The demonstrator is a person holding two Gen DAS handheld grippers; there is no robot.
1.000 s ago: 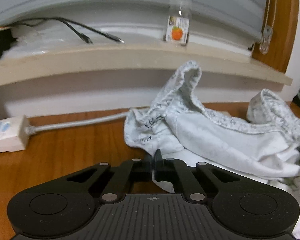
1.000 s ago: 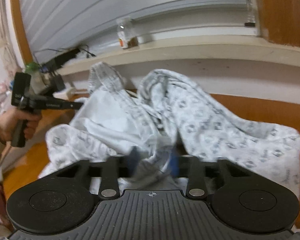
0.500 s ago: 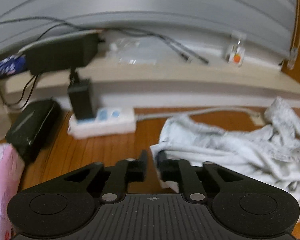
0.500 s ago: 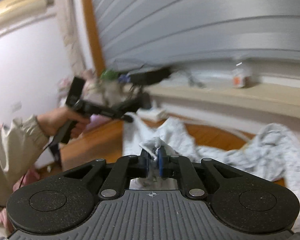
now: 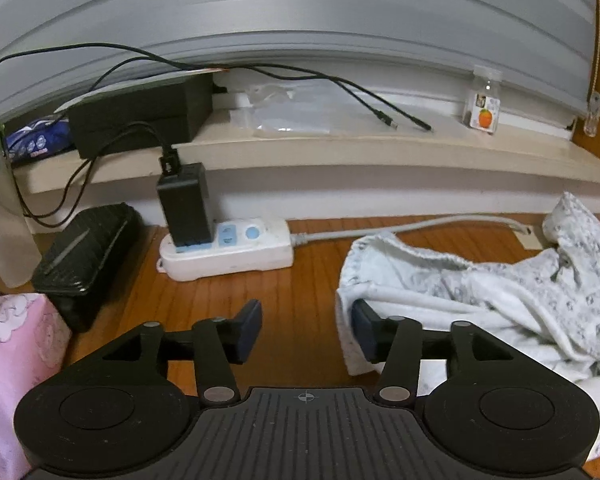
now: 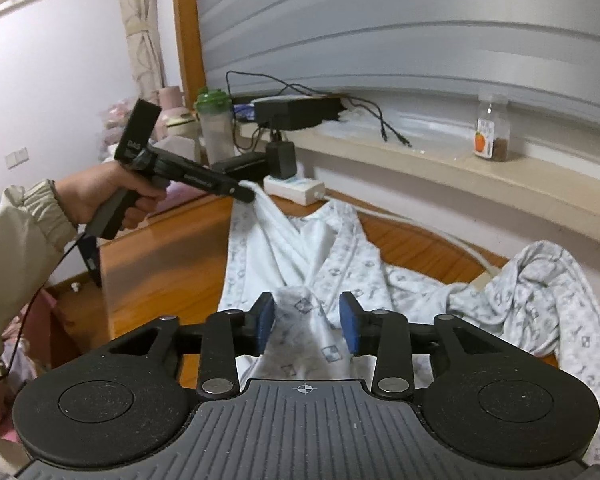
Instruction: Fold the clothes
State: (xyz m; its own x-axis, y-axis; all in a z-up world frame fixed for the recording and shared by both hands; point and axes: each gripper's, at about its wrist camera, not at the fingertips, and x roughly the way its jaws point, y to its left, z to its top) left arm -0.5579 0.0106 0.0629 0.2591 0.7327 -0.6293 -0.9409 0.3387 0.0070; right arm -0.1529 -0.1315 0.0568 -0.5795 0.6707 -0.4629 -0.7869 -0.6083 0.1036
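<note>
Beside garment (image 5: 480,292) — power strip (image 5: 228,254), charger (image 5: 186,208)

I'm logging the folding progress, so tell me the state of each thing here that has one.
Garment: unfolded, crumpled on the table.
Left hand-held gripper: open, touching the garment's edge.
Right hand-held gripper: open around bunched fabric.
Power strip: one black adapter plugged in.
Small bottle: upright on the sill.
</note>
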